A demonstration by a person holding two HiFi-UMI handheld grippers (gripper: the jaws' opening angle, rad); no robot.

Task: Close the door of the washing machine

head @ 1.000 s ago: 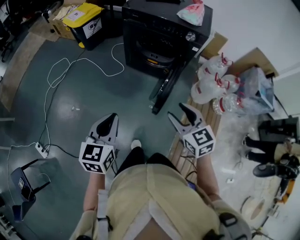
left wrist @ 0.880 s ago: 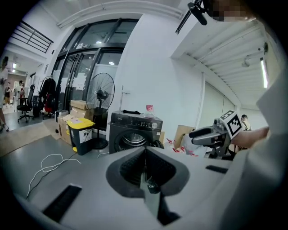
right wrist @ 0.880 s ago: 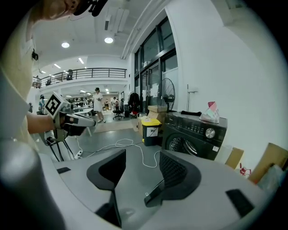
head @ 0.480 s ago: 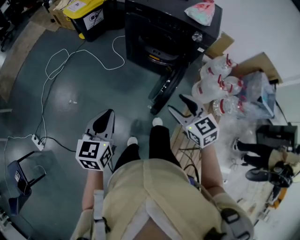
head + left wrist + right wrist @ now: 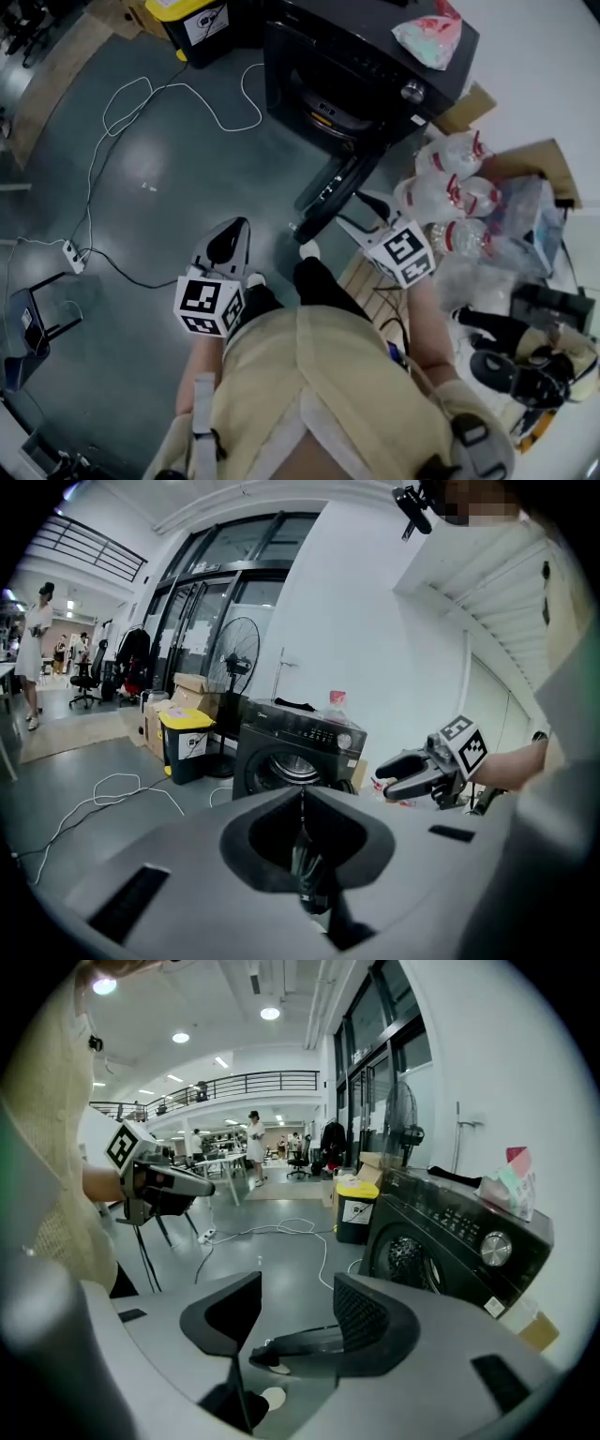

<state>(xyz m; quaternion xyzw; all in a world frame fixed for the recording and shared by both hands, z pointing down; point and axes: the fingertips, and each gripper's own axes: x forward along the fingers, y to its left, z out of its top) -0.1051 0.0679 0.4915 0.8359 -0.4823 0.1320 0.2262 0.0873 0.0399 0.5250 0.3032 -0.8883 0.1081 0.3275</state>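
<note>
The black washing machine (image 5: 375,66) stands at the top of the head view, and its round door (image 5: 328,192) hangs swung open toward me. My right gripper (image 5: 361,211) is open, its tips just right of the door's outer edge and not touching it. Its jaws have just opened a little wider. In the right gripper view the door's edge (image 5: 300,1344) shows low through the gap of that gripper (image 5: 298,1297), with nothing gripped. My left gripper (image 5: 228,246) hovers over the floor left of the door, shut and empty. The left gripper view shows its jaws (image 5: 302,799) meeting, the machine (image 5: 300,747) beyond.
A white cable (image 5: 169,94) loops over the grey floor to a power strip (image 5: 70,255). A yellow-lidded bin (image 5: 202,14) stands left of the machine. Large water bottles (image 5: 441,197) lie right of the door, beside a wooden pallet (image 5: 366,291). A pink bag (image 5: 429,37) rests on the machine.
Both grippers and I have moved forward toward the machine. The right gripper has come down close beside the open door's edge; the left has advanced over the floor.
</note>
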